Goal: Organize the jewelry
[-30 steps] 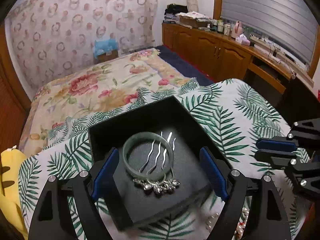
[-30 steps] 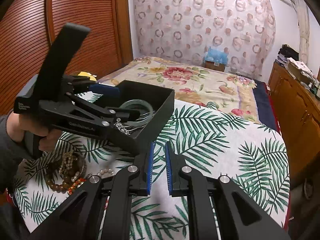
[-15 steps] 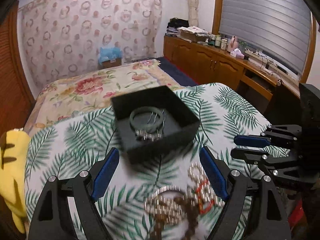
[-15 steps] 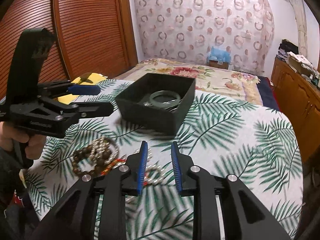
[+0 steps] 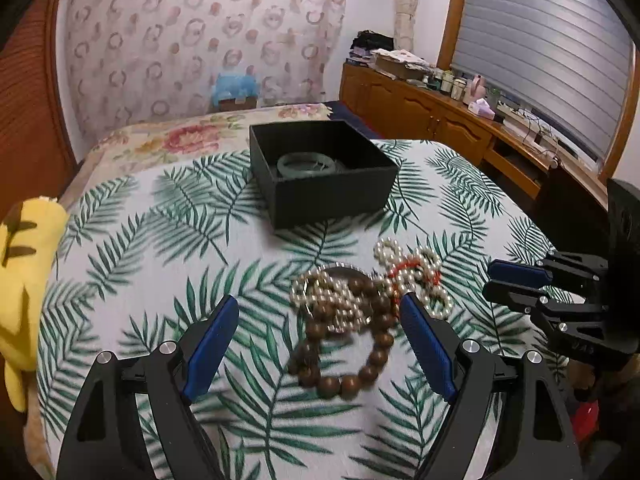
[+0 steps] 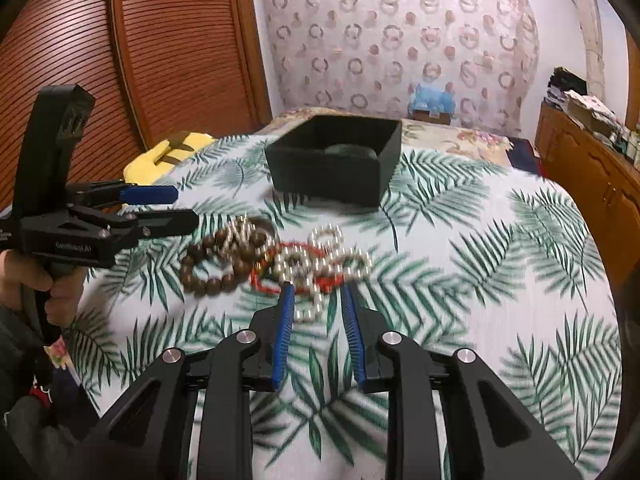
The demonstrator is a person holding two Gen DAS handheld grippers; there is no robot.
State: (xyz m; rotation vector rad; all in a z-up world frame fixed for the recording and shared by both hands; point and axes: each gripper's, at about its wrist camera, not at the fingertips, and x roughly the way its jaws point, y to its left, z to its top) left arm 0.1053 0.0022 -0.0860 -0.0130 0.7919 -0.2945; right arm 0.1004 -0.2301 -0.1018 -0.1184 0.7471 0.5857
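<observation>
- Across the lower half of the left wrist view, the left gripper (image 5: pixel 320 330) hangs spread wide and empty above the palm-leaf cloth (image 5: pixel 160 240), with the brown bead bracelet (image 5: pixel 344 344) lying between and just ahead of its blue pads.
- Right of that bracelet in the same view sits the pearl strand (image 5: pixel 412 276), tangled with a red bead string (image 5: pixel 408 270); the black box (image 5: pixel 328 176) stands further up the frame, well apart, with a green bangle (image 5: pixel 306 163) inside.
- At the right edge of this view, the right gripper (image 5: pixel 496 280) shows its fingers close together.
- Low in the centre of the right wrist view, the right gripper (image 6: pixel 318 294) is parted a little and holds nothing; the pearl strand (image 6: pixel 316 264) lies straight ahead, its tail trailing down between the fingertips.
- Left of the pearls here lies the brown bead bracelet (image 6: pixel 224 256), under the left gripper (image 6: pixel 184 210) at the frame's left.
- My judgement: the right gripper is nearer the pearls and the left nearer the brown beads, while the tangle may drag neighbours along.
</observation>
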